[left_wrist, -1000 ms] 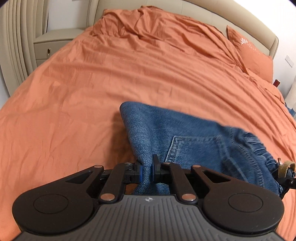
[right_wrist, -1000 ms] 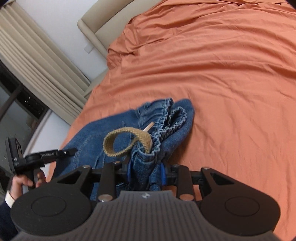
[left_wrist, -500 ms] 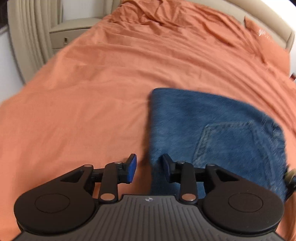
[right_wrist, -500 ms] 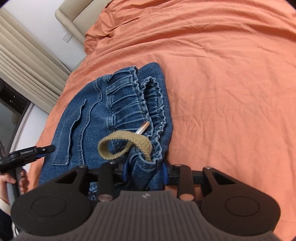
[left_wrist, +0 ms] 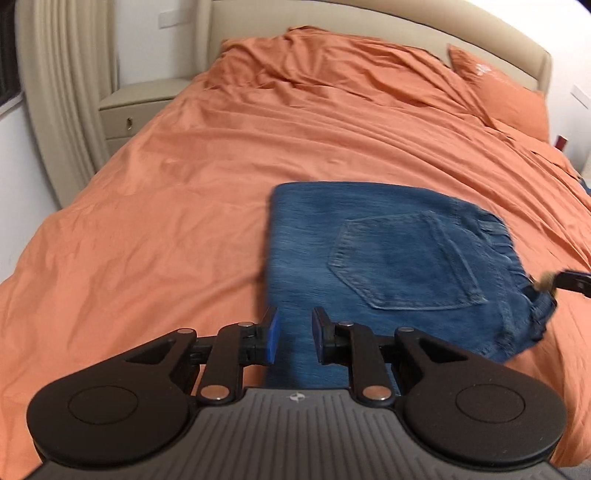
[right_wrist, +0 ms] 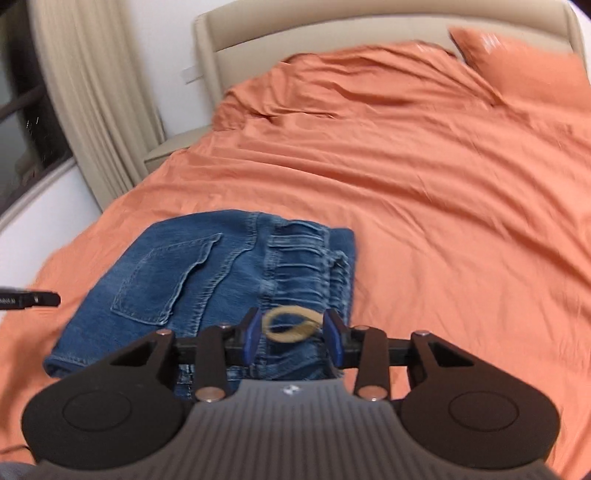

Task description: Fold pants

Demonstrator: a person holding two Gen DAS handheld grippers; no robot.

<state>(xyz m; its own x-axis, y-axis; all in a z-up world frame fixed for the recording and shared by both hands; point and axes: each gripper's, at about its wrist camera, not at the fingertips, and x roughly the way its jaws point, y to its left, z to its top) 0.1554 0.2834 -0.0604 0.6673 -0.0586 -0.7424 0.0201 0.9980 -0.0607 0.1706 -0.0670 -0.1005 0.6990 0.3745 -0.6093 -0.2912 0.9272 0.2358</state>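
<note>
Folded blue denim pants [left_wrist: 388, 258] lie flat on the orange bed cover [left_wrist: 166, 206], back pocket up. My left gripper [left_wrist: 294, 334] hovers over their near left edge; its jaws are closing, and the blue pads touch nothing. In the right wrist view the pants [right_wrist: 192, 280] lie ahead and to the left, with the gathered waistband to the right. My right gripper [right_wrist: 291, 332] stands open above the waistband. The tan drawstring loop [right_wrist: 284, 336] shows between its pads, which do not press on it. A black tip of each gripper shows at the edge of the other's view.
The bed cover stretches far ahead and to both sides, rumpled near the beige headboard [left_wrist: 369, 26]. An orange pillow [left_wrist: 502, 96] lies at the far right. A beige nightstand [left_wrist: 140, 107] and curtains [left_wrist: 62, 92] stand past the bed's left edge.
My left gripper let go of the pants' edge, opened and drew back and up. My right gripper's jaws widened off the waistband. The pants now lie flat.
</note>
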